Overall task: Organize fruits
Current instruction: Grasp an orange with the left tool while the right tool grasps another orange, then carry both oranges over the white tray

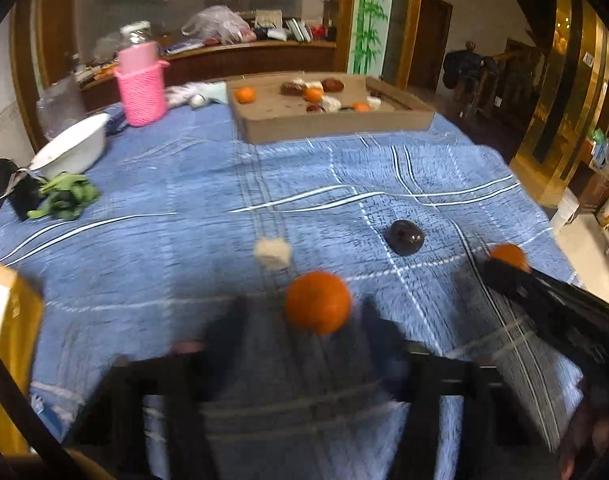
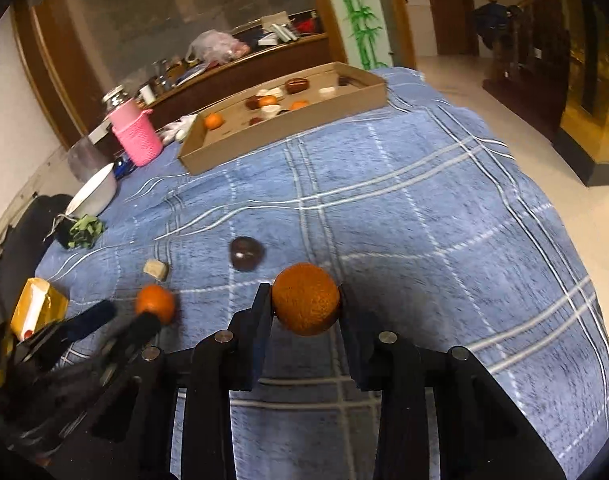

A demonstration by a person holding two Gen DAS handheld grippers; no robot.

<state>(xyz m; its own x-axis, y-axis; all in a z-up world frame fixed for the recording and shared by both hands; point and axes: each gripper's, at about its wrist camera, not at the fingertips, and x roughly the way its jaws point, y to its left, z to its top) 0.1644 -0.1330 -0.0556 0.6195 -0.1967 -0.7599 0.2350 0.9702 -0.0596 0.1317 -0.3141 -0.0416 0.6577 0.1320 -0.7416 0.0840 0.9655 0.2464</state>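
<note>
My right gripper (image 2: 305,304) is shut on an orange (image 2: 305,299), its pads pressing both sides; the left wrist view shows that orange (image 1: 506,256) behind the right gripper (image 1: 500,274). A second orange (image 1: 318,302) lies on the blue checked cloth (image 1: 344,184) between my left gripper's (image 1: 304,312) blurred fingers, which stand wider than the fruit. The right wrist view shows the left gripper (image 2: 130,314) open beside this orange (image 2: 155,303). A dark round fruit (image 1: 404,237) (image 2: 246,254) and a pale chunk (image 1: 272,254) (image 2: 156,269) lie just beyond.
A cardboard tray (image 1: 336,126) (image 2: 264,136) at the far edge holds several oranges, dark fruits and pale pieces. A pink basket (image 1: 142,88), white bowl (image 1: 72,148) and green bundle (image 1: 66,196) line the left side. A yellow box (image 2: 36,308) sits near left.
</note>
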